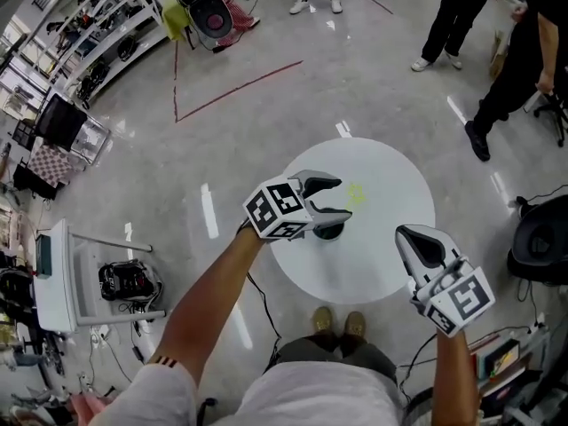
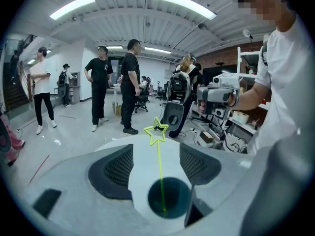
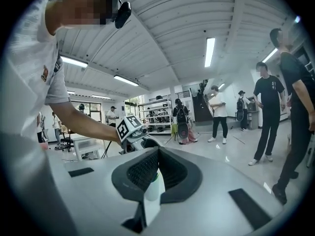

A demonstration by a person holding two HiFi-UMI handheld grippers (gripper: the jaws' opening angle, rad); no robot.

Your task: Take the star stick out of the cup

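Left claw agape (cup beneath), forearm outstretched

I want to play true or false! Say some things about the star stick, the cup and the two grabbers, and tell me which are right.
1. The star stick is in the cup. True.
2. The left gripper is squeezing the stick. False: its jaws stand apart, on either side of the stick.
3. The cup is on the floor. False: it is on the round white table.
4. The right gripper is away from the cup. True.
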